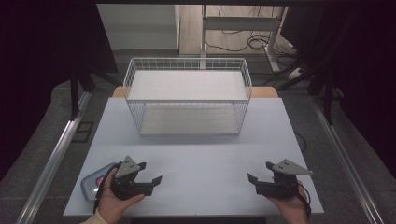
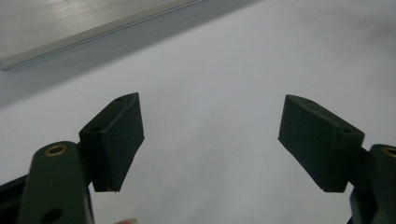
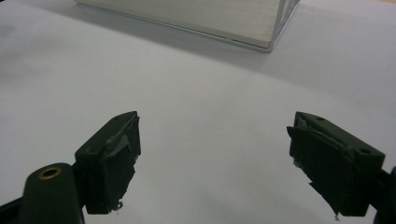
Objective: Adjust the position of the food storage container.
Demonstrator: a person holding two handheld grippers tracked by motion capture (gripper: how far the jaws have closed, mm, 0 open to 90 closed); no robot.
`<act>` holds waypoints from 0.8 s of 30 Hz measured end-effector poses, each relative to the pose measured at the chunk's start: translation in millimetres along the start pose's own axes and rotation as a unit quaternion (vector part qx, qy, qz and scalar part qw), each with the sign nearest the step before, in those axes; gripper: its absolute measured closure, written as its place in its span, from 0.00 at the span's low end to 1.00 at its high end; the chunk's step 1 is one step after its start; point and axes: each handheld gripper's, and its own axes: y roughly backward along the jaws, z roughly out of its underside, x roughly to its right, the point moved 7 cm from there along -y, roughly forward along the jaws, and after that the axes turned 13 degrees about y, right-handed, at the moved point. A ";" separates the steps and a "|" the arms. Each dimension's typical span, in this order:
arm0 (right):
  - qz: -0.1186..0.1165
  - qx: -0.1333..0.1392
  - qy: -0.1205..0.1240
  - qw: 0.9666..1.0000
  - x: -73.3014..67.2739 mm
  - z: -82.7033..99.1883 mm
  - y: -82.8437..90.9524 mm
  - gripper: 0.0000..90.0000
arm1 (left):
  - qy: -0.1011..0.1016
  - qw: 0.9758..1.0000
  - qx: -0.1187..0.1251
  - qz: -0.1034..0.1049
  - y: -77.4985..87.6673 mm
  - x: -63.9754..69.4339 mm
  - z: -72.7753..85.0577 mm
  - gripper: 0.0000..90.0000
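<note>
My left gripper [image 1: 148, 173] rests low over the near left of the white table [image 1: 196, 158], held in a hand, its jaws wide apart with nothing between them. In the left gripper view the same gripper [image 2: 210, 140] has only bare tabletop between its black pads [image 2: 116, 140]. At the near right my right gripper [image 1: 259, 172] is likewise open and empty. The right gripper view has that gripper [image 3: 215, 158] pointing over bare table toward the corner of a white wire basket [image 3: 275, 28].
A white wire basket [image 1: 187, 95] stands at the back middle of the table. A clear container with a blue rim [image 1: 91, 184] lies at the near left edge, beside the left hand. Dark floor and metal rails [image 1: 51, 158] flank the table.
</note>
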 end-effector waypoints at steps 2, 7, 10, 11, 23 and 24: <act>-0.002 -0.004 0.000 1.000 -0.6 1.4 -1.4 0.18 | 0.001 1.000 -0.002 0.002 -0.4 -0.4 0.5 0.24; 0.000 -0.013 0.003 1.000 -1.9 2.6 -2.5 0.18 | 0.001 1.000 -0.008 -0.003 -0.1 -0.9 1.4 0.24; 0.001 -0.015 0.001 1.000 -1.5 3.6 -3.2 0.18 | 0.001 1.000 -0.011 -0.003 -0.5 -0.8 1.9 0.24; 0.001 -0.015 0.001 1.000 -1.5 3.6 -3.2 0.18 | 0.001 1.000 -0.011 -0.003 -0.5 -0.8 1.9 0.24; -0.001 -0.016 0.007 1.000 -5.2 3.6 -4.4 0.19 | -0.004 1.000 -0.025 -0.004 4.2 2.4 1.4 0.23; -0.001 -0.016 0.008 1.000 -5.1 3.5 -4.0 0.19 | -0.004 1.000 -0.025 -0.004 4.2 2.4 1.4 0.23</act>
